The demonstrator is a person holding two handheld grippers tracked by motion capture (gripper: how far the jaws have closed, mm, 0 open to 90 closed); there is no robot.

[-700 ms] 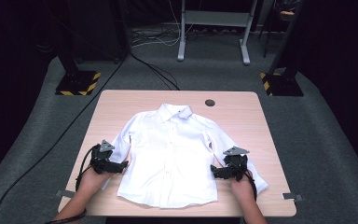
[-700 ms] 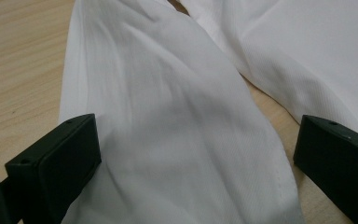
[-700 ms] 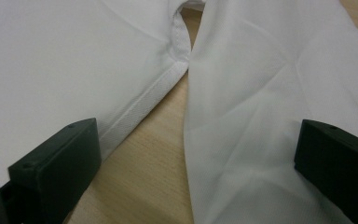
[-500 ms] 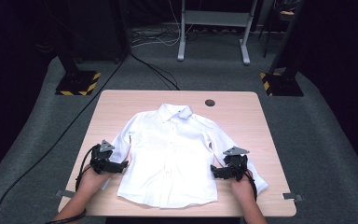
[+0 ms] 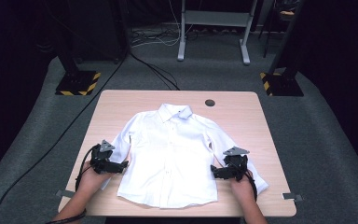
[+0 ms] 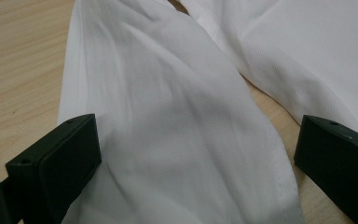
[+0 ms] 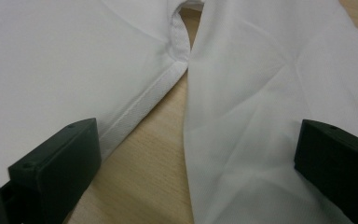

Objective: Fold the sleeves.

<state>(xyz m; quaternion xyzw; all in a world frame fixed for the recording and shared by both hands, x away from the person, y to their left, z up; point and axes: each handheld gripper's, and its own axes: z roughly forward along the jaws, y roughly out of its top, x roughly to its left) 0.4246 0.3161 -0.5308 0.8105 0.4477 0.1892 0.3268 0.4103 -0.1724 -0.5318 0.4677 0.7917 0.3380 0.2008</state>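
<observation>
White long-sleeved shirt (image 5: 168,158) lies flat on the table (image 5: 121,100), front up, buttoned, collar (image 5: 177,111) at the far end, hem toward me. Body spread smooth, faint creases only. Both sleeves run down and outward along the body. The left sleeve (image 6: 168,130) lies between my spread left jaws, soft folds along its length, stitched edge nearest me, a narrow strip of bare wood between it and the body panel. The right sleeve (image 7: 270,116) lies before my spread right jaws, lightly creased; it meets the body's side seam (image 7: 142,100) at the armpit, a wedge of tabletop showing between them. Right cuff reaches near the table's near right edge.
</observation>
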